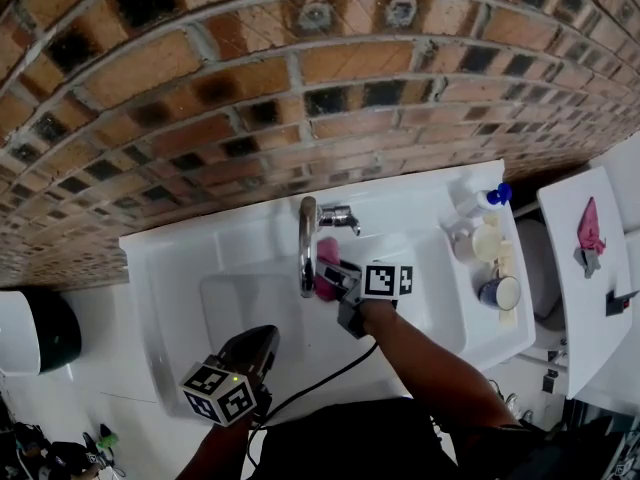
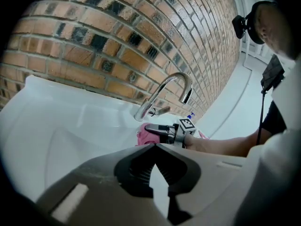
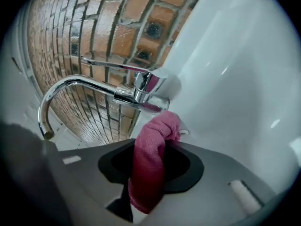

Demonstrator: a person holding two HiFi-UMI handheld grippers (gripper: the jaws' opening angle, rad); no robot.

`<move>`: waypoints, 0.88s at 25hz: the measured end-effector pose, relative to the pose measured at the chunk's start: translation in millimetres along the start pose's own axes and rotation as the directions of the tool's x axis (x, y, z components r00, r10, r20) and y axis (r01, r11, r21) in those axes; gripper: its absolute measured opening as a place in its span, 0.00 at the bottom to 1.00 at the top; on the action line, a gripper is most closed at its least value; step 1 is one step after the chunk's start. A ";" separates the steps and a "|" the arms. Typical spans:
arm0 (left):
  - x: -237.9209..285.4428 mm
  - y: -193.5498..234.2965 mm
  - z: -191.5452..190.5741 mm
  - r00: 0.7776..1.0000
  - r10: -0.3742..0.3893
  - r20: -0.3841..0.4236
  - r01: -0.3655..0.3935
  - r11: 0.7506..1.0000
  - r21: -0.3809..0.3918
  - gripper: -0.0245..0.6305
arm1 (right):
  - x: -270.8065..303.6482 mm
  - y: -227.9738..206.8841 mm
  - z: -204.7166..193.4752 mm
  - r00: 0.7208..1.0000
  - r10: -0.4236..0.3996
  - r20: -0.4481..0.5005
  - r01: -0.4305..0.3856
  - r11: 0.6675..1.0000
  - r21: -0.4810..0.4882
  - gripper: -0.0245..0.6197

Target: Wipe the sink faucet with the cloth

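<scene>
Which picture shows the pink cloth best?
The right gripper view: the cloth fills the middle, pinched by the right gripper near the faucet. The head view shows a small pink patch; the left gripper view, a distant scrap.

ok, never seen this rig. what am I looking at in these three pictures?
No robot: a person holds a hand-held gripper in each hand. The head view looks down from their head; the other two cameras ride on the hand-held grippers, looking along the jaws. The right hand-held gripper is shut on a pink cloth right by the chrome faucet of the white sink. The left hand-held gripper is shut, empty, at the sink's front. A blue-capped bottle stands at the sink's right.
</scene>
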State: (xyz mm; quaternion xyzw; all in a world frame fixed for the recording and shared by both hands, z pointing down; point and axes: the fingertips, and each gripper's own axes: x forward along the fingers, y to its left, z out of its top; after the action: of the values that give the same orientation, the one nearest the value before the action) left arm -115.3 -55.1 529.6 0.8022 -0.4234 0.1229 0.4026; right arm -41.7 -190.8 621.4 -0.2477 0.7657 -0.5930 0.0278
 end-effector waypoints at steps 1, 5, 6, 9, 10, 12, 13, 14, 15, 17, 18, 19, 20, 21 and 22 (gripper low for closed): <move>-0.9 1.7 -0.1 1.000 0.005 0.001 -0.005 1.000 -0.002 0.05 | 3.3 0.4 0.8 1.000 -0.001 -0.008 0.001 1.000 0.013 0.26; -2.0 6.4 1.8 1.000 0.016 0.014 -0.016 1.000 -0.014 0.05 | 7.5 7.9 5.0 1.000 -0.003 -0.003 0.003 1.000 0.010 0.26; -1.5 6.3 1.8 1.000 0.014 0.015 -0.014 1.000 -0.015 0.05 | 7.7 11.0 8.2 1.000 0.006 0.009 -0.006 1.000 0.008 0.26; -0.2 5.6 0.3 1.000 0.009 0.015 -0.009 1.000 -0.022 0.05 | 10.7 19.2 22.1 0.999 0.030 0.038 -0.030 1.000 0.004 0.26; -0.1 5.6 0.3 1.000 0.009 0.016 -0.009 1.000 -0.024 0.05 | 12.2 22.1 26.4 0.999 0.034 0.039 -0.034 0.999 -0.005 0.26; -0.2 5.5 1.9 1.000 0.010 0.024 -0.009 1.000 -0.027 0.05 | 14.2 27.1 30.8 0.999 0.033 0.026 -0.033 0.999 -0.028 0.26; -0.3 5.1 2.8 1.000 0.009 0.027 -0.009 1.000 -0.028 0.05 | 13.8 29.4 31.3 0.999 0.033 0.021 -0.033 0.999 -0.037 0.26; -0.7 4.7 3.5 1.000 0.009 0.029 -0.008 1.000 -0.027 0.05 | 12.4 32.3 31.5 0.999 0.037 0.021 -0.036 0.998 -0.045 0.26; -1.1 4.5 4.0 1.000 0.008 0.030 -0.008 1.000 -0.026 0.05 | 10.5 36.3 32.0 0.999 0.046 0.025 -0.044 0.997 -0.057 0.26; -2.4 4.3 4.8 0.999 0.008 0.031 -0.007 1.000 -0.022 0.05 | 6.5 48.4 34.2 0.997 0.074 0.032 -0.070 0.993 -0.099 0.26; -3.1 4.1 4.9 0.999 0.008 0.032 -0.007 1.000 -0.020 0.05 | 4.9 55.8 35.3 0.995 0.091 0.032 -0.086 0.988 -0.128 0.26; -3.9 3.7 4.5 0.999 0.007 0.032 -0.007 1.000 -0.018 0.05 | 3.5 63.0 36.2 0.994 0.106 0.028 -0.100 0.982 -0.162 0.26; -4.5 2.9 4.0 0.999 0.006 0.032 -0.006 1.000 -0.017 0.05 | 2.1 69.6 37.0 0.993 0.118 0.021 -0.111 0.974 -0.200 0.26; -5.2 1.8 3.6 0.999 0.004 0.032 -0.004 1.000 -0.017 0.05 | 0.8 75.4 37.9 0.992 0.123 0.013 -0.116 0.964 -0.239 0.26; -5.9 0.4 3.5 0.999 0.001 0.034 -0.001 1.000 -0.018 0.05 | -0.7 80.6 39.4 0.992 0.124 0.007 -0.117 0.954 -0.278 0.26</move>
State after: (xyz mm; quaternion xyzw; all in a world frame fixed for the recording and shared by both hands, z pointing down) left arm -119.8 -54.4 524.4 0.8002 -0.4317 0.1057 0.4026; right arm -55.8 -211.7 535.3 -0.2091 0.8543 -0.4743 0.0382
